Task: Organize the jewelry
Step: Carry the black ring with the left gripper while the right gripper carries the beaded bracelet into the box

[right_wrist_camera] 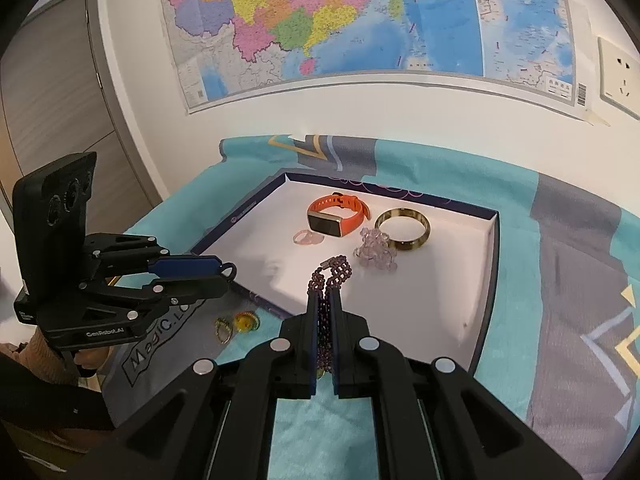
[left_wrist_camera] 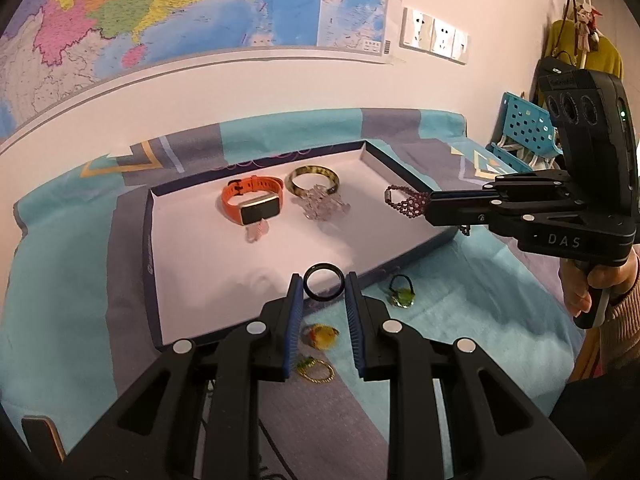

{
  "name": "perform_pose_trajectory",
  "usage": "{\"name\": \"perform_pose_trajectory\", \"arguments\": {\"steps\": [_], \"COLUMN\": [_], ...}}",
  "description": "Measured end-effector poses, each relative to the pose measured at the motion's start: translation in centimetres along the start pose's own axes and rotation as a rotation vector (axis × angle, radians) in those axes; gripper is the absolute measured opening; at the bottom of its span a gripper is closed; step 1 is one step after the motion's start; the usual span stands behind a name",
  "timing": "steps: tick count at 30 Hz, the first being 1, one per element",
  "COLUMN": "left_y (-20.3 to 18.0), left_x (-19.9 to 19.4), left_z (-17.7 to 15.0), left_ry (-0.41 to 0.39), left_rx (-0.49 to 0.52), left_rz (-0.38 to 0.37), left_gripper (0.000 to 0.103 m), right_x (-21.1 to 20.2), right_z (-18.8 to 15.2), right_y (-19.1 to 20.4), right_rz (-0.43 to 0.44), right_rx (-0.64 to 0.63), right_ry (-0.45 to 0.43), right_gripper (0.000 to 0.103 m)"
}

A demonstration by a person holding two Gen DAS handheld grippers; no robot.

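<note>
My left gripper [left_wrist_camera: 324,280] is shut on a black ring [left_wrist_camera: 322,267], held above the near edge of the white box lid [left_wrist_camera: 200,264]; the right wrist view shows this gripper [right_wrist_camera: 224,276] at the left. My right gripper [right_wrist_camera: 325,298] is shut on a purple beaded bracelet [right_wrist_camera: 334,270], which hangs over the lid's near side [right_wrist_camera: 440,280]; the left wrist view shows it [left_wrist_camera: 430,206] at the right with the bracelet [left_wrist_camera: 404,202]. In the lid lie an orange watch [left_wrist_camera: 252,204], a mottled bangle [left_wrist_camera: 312,169], a clear crystal bracelet [left_wrist_camera: 324,204] and a pink ring [left_wrist_camera: 256,234].
On the teal and grey cloth in front of the lid lie a green ring [left_wrist_camera: 402,294], a yellow ring [left_wrist_camera: 322,336] and a thin gold ring [left_wrist_camera: 316,368]. A map-covered wall stands right behind the table. A blue perforated basket [left_wrist_camera: 524,128] is at the far right.
</note>
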State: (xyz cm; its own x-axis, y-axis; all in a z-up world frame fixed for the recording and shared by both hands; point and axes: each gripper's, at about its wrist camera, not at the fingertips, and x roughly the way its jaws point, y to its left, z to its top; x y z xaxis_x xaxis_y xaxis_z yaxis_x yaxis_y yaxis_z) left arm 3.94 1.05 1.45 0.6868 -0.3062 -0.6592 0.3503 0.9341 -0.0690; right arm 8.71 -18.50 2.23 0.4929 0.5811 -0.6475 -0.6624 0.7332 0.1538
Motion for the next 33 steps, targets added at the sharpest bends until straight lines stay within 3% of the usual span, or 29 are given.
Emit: {"name": "perform_pose_trajectory", "arguments": {"steps": [33], "left_y": [1.3], "left_x": [3.2], "left_z": [2.2], "left_ry": [0.026], "left_rx": [-0.002], "left_rz": [0.044], "left_gripper": [0.022], "right_x": [4.3], "right_z": [2.5], "right_y": [-0.7], "right_rz": [-0.014], "right_rx": [-0.049], "right_ry": [0.026], "right_gripper": [0.004]}}
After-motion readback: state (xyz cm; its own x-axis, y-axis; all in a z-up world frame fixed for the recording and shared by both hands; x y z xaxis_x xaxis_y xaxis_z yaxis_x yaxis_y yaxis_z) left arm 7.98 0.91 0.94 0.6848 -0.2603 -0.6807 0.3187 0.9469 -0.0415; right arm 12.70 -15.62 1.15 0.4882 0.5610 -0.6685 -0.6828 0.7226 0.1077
